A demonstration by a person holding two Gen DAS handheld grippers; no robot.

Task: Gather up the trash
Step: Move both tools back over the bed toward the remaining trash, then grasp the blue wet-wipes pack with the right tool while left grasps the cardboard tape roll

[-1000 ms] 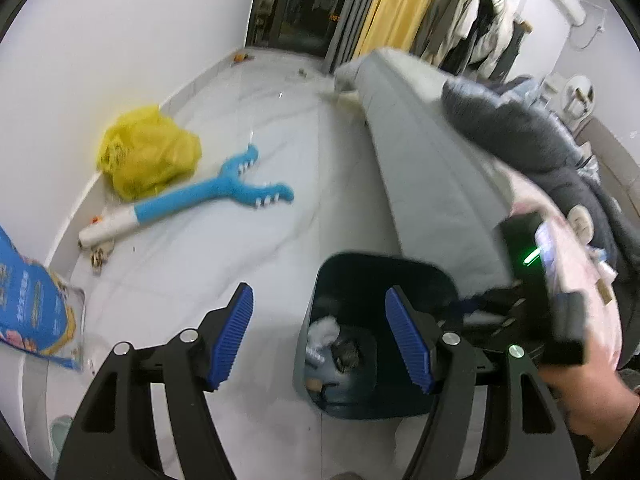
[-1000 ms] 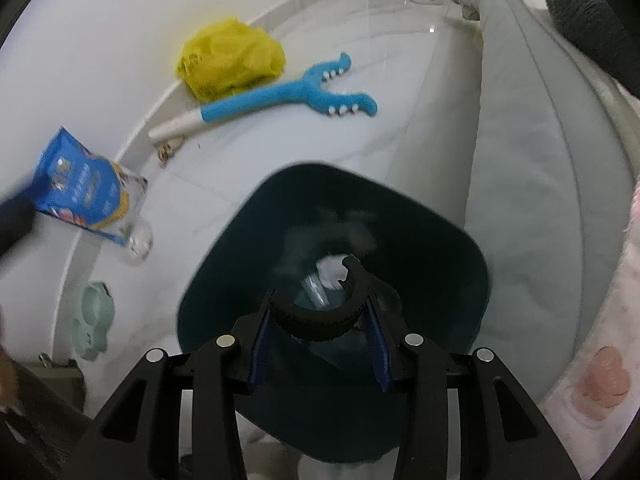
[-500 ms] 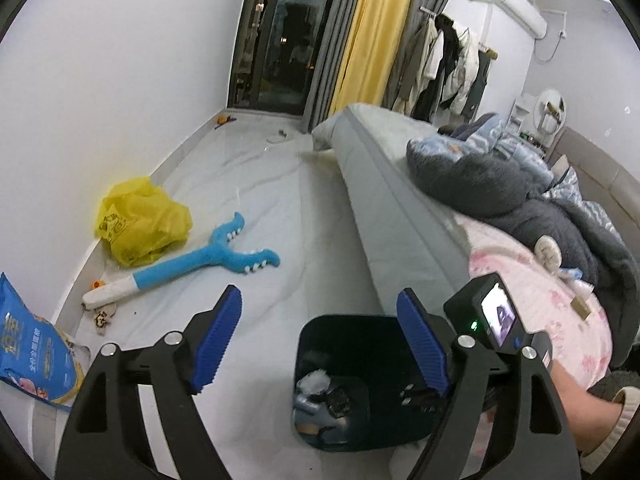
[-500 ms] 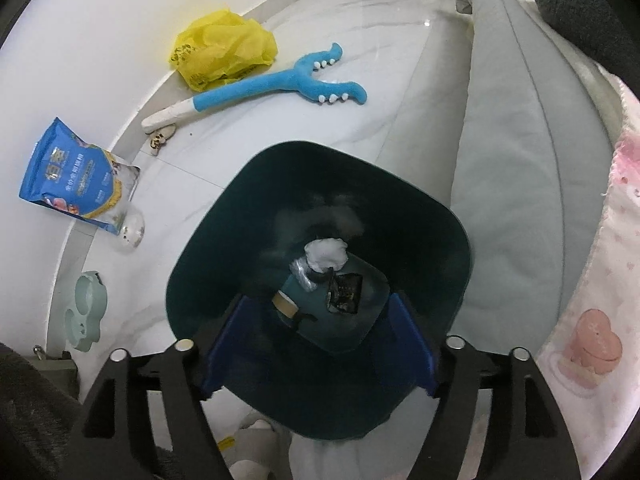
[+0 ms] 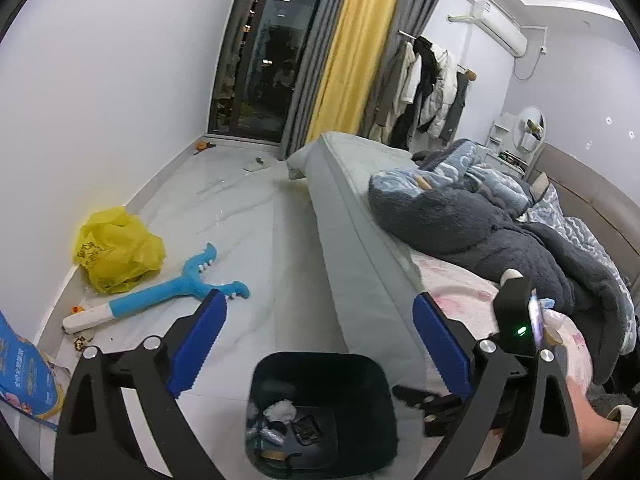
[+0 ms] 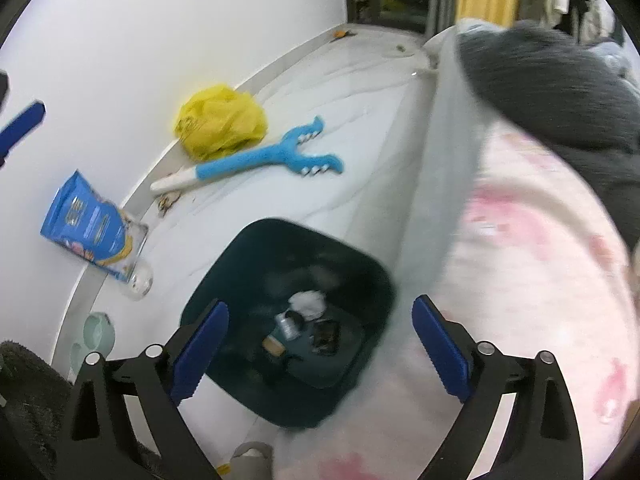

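Room, left wrist view: bedroom, pale floor (image 5: pixel 256 248) beside a bed (image 5: pixel 360 248).
Bin: dark trash bin (image 5: pixel 320 368) on the floor, scraps already inside.
Left gripper (image 5: pixel 320 344): jaws just opened wide, nothing between them.
Right wrist view, floor: yellow bag (image 6: pixel 220 120) and blue packet (image 6: pixel 86 220) lie uncollected.
Right gripper (image 6: pixel 320 348): just opened wide, empty, angled down over the bin.

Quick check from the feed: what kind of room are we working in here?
Almost certainly a bedroom: a bed with rumpled blankets, clothes hung on a wall rail, and curtains beside a glass door. A dark trash bin stands on the floor at the bedside.
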